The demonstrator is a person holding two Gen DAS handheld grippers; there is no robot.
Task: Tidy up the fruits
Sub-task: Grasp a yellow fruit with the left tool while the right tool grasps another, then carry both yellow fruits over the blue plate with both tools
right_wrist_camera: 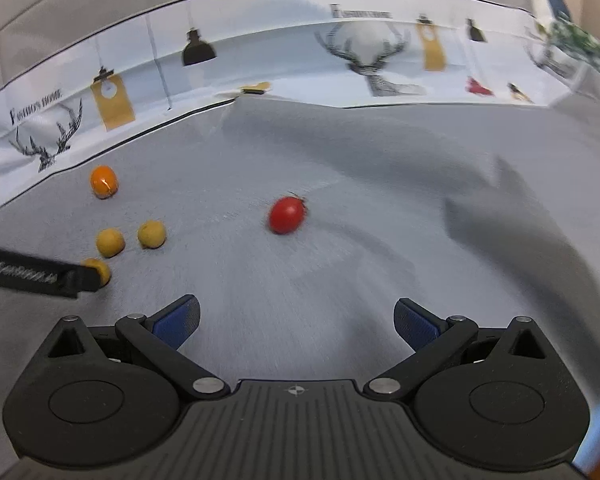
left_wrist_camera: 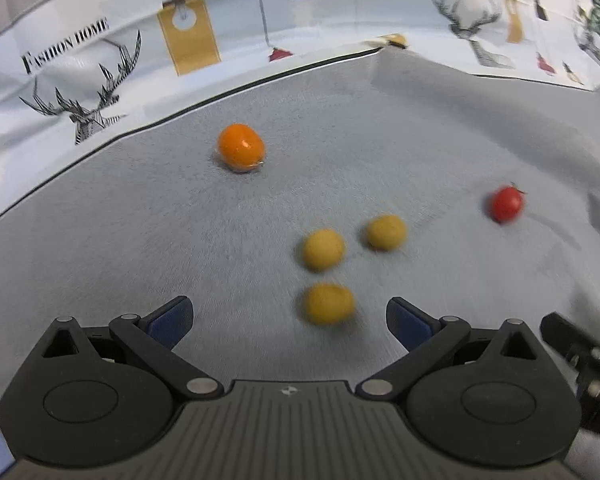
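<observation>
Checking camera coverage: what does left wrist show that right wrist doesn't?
Left wrist only: all of the nearest yellow fruit, just ahead of the open left gripper, plus the right gripper's edge. Right wrist only: open right gripper, a wide bare stretch of grey cloth, and the left gripper covering part of that fruit. Both: orange fruit, red tomato, two more yellow fruits, printed backdrop.

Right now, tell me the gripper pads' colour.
Blue pads, clearest in the right wrist view.
</observation>
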